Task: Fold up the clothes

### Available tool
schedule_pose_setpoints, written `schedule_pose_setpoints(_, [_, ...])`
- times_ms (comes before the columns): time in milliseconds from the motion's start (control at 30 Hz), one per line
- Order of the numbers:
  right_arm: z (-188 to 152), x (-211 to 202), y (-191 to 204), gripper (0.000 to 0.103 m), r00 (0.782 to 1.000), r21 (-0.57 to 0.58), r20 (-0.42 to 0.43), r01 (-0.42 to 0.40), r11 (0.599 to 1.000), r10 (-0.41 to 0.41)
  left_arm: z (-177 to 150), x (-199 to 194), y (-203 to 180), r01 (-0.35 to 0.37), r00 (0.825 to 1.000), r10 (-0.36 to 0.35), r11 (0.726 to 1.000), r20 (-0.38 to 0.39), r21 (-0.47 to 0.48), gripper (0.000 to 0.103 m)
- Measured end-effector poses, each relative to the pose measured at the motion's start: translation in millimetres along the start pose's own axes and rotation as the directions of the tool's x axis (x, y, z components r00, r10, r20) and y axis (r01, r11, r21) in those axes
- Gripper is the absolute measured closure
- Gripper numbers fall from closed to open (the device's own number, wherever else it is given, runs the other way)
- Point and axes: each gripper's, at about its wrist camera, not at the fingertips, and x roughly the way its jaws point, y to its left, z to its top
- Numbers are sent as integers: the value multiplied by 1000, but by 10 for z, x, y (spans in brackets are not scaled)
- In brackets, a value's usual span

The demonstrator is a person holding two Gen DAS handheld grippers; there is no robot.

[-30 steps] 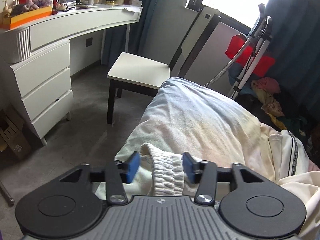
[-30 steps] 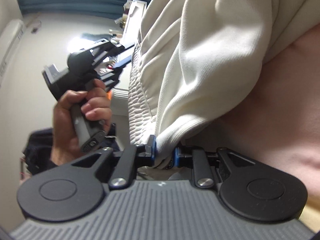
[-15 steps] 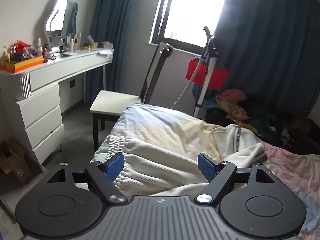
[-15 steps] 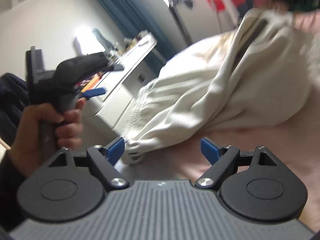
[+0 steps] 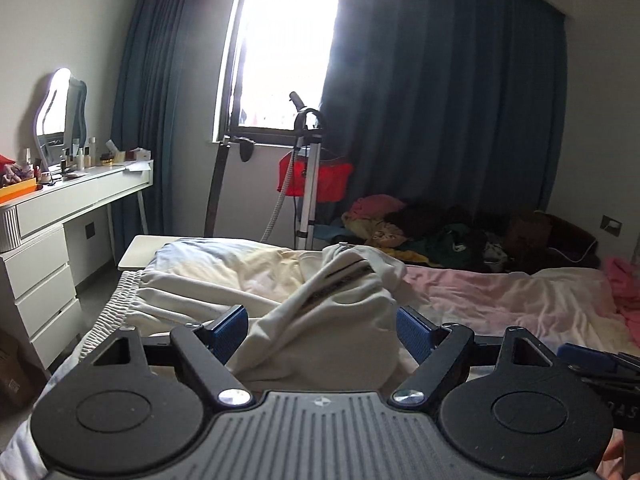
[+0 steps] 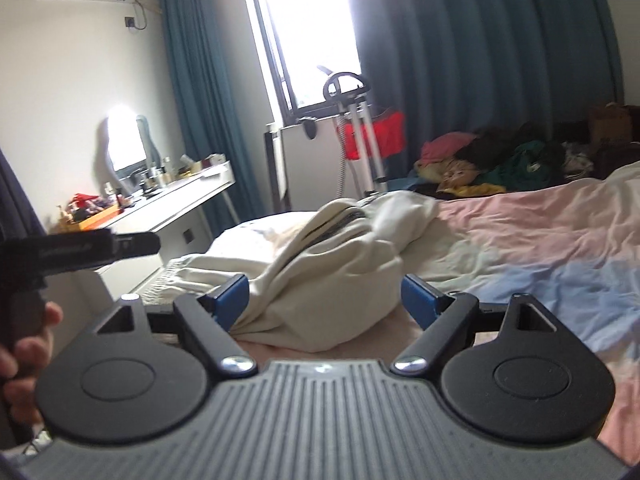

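Matt cream cloth trousers point(image 5: 320, 312) with ribbed waistband lie on a soft pink sheet point(image 5: 520, 300).

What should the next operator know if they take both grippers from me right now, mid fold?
Left gripper: open, holding nothing, pointed at the garment.
Right gripper: open, holding nothing, beside the left one.
The cream trousers lie bunched in a loose heap on the bed, elastic waistband spread along the left edge, black side stripe facing up.
Done: garment is down on the bed, both grips free.
Left: no neat fold shows yet. Probably spread it flat, then fold. A pile of other clothes sits beyond the bed.
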Motion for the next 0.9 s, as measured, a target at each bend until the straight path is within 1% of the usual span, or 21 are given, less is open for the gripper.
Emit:
schedule_pose_setpoints(133, [-100,-90,-149,18,999,-8,26,29,1000,-29,-274,-35,-213,17,1000,-17,1000,9,-18,20])
schedule_pose_setpoints(267, [-268,-100,-163,18,997,5,43,57,998,-57,-428,70,-374,-39,998,39,999,41,4,19])
schedule_pose_setpoints(367, [-294,-38,-194,18,998,18,25,58,998,-58,-386,304,-383,-25,1000,25,999,-10,-38,19])
schedule_pose_setpoints(433, [-273,-5,-265,18,998,29,24,64,998,-65,-330,515,-393,-39,999,38,999,-21,-17,19])
schedule_pose_setpoints(467, [-262,11,-302,19,997,35,24,68,997,-69,-299,623,-393,-48,999,48,999,-24,-4,18])
schedule_pose_setpoints(533, [-241,43,-377,19,997,46,25,75,996,-76,-219,897,-335,-31,999,31,999,-26,7,14])
schedule_pose_setpoints(567, [-230,58,-415,19,997,52,25,78,996,-80,-188,1034,-318,-20,999,20,1000,-29,11,13])
schedule_pose_setpoints(667, [-197,106,-528,19,996,69,26,89,994,-91,-104,1564,-307,-14,998,16,999,-59,42,13])
schedule_pose_setpoints(767, [-288,321,-680,19,997,81,-14,79,994,-78,-12,2150,-271,18,995,-12,998,-101,58,13])
schedule_pose_setpoints(833, [-365,512,-798,19,996,91,-53,82,992,-78,53,2525,-236,6,993,2,998,-117,61,13])
schedule_pose_setpoints(900, [-443,725,-933,19,990,110,-101,106,988,-95,123,2903,-188,-11,990,19,998,-138,54,13])
